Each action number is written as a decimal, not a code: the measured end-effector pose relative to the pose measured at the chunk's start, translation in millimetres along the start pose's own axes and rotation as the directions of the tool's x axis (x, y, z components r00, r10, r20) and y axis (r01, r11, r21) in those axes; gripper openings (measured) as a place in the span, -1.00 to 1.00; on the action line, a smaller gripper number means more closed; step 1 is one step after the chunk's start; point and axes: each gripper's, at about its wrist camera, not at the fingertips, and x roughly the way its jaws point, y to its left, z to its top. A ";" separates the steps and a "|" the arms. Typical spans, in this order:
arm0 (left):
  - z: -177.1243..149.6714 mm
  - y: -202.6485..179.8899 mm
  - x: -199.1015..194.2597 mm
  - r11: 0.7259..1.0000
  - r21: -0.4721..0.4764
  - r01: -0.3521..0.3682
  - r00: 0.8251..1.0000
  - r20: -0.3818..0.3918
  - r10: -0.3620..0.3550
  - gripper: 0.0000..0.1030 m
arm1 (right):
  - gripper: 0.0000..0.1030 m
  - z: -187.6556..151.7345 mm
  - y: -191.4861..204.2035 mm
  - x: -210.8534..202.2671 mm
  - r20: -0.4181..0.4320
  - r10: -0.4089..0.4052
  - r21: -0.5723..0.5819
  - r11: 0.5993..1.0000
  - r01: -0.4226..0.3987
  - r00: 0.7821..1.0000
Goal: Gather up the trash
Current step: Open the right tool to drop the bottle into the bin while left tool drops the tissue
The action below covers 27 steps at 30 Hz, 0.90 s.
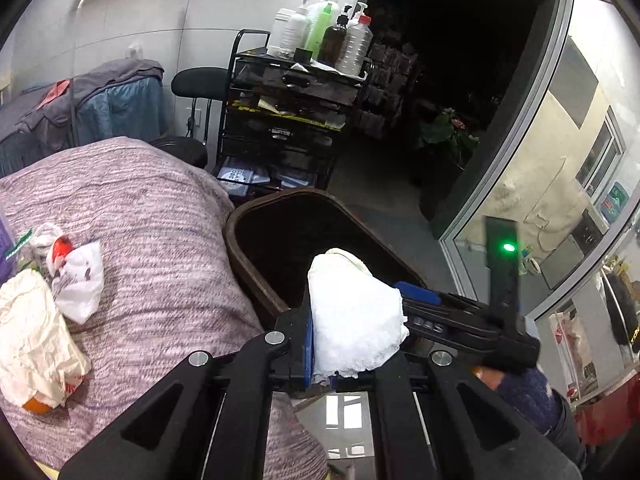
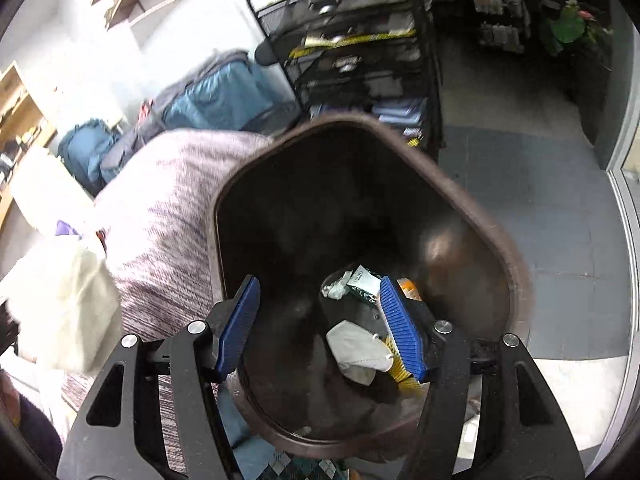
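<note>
My left gripper [image 1: 356, 320] is shut on a crumpled white tissue [image 1: 356, 316] and holds it at the near rim of the dark brown trash bin [image 1: 248, 268]. My right gripper [image 2: 320, 328] is open and empty, directly above the same bin [image 2: 516, 264]. Inside the bin lie a white mask [image 2: 356, 350], a green wrapper [image 2: 362, 282] and other scraps. In the left wrist view, a white plastic bag with red print [image 1: 78, 276] and a crumpled cream bag [image 1: 34, 336] lie on the purple knitted cover [image 1: 160, 232] left of the bin. The right gripper's body [image 1: 472, 320] shows beside the tissue.
A black mesh drawer cart [image 1: 288, 120] with several bottles [image 1: 320, 32] stands behind the bin. A black chair [image 1: 200, 84] and a blue-covered bed [image 1: 112, 104] are further left. A glass door [image 1: 560, 160] is on the right. A potted plant [image 1: 448, 132] stands by the dark doorway.
</note>
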 end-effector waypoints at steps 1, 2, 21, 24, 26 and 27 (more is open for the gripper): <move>2.8 -1.0 2.1 1.000 0.000 0.001 1.000 -0.001 -0.001 -0.89 | 0.26 0.7 -3.1 -6.0 0.015 0.002 0.011 1.000 -0.002 1.000; 5.6 -2.1 4.6 1.000 0.000 0.004 1.000 -0.002 -0.004 -0.89 | 0.29 1.7 -5.8 -10.8 0.026 0.001 0.020 1.000 -0.001 1.000; 24.5 -28.4 78.5 1.000 0.020 0.020 0.992 -0.126 -0.018 -0.89 | 0.30 3.1 -56.8 -56.1 0.123 -0.069 0.141 0.989 0.051 0.990; 24.6 -29.5 88.5 1.000 0.022 0.014 0.989 -0.147 -0.011 -0.89 | 0.30 4.2 -64.1 -59.0 0.129 -0.077 0.156 0.986 0.057 0.989; 23.6 -30.1 93.5 1.000 0.028 0.010 0.988 -0.157 -0.005 -0.89 | 0.30 4.0 -67.7 -60.5 0.133 -0.082 0.164 0.985 0.060 0.988; 23.0 -30.9 97.0 0.999 0.031 0.009 0.986 -0.167 -0.003 -0.89 | 0.31 3.8 -69.5 -61.0 0.133 -0.084 0.168 0.984 0.061 0.988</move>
